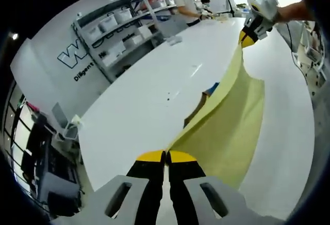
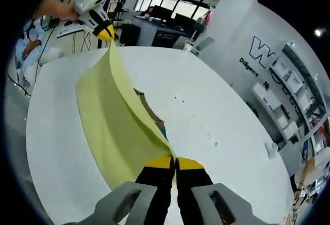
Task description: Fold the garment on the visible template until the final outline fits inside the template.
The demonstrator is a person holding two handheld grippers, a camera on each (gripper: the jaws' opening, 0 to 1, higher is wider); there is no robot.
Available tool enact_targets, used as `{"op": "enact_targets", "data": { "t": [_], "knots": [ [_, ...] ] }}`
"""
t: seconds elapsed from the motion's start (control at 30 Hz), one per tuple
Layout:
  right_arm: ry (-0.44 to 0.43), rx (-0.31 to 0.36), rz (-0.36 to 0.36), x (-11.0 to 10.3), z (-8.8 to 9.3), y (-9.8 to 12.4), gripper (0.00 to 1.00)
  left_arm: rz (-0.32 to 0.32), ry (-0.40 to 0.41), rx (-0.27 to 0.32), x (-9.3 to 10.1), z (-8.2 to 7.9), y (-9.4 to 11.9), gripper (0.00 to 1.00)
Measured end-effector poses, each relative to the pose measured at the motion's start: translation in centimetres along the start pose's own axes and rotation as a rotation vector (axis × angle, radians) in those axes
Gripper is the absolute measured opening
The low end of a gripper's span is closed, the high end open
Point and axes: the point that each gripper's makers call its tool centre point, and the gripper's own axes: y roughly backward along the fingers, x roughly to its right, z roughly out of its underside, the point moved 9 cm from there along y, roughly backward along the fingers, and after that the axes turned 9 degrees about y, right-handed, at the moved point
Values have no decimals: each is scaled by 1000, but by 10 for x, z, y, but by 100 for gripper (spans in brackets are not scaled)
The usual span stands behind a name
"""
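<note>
Your left gripper [image 1: 166, 156] and right gripper [image 2: 175, 159] each pinch a corner of the yellow garment [image 1: 227, 127], lifted over the white table [image 1: 139, 106]; keep that edge tight and lower it evenly onto the brown template [image 1: 198, 106].

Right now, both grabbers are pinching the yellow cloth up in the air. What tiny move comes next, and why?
Probably lower both together. The left gripper and right gripper hold the pale yellow cloth garment taut above the white table, and the brown template peeks out beneath it.
</note>
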Motion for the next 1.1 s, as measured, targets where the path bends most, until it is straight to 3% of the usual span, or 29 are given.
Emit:
{"op": "enact_targets", "data": {
  "t": [1.1],
  "knots": [
    [-35, -52, -21, 15, 10, -66, 0, 28, 26, -60, -15, 19, -52, 1]
  ]
}}
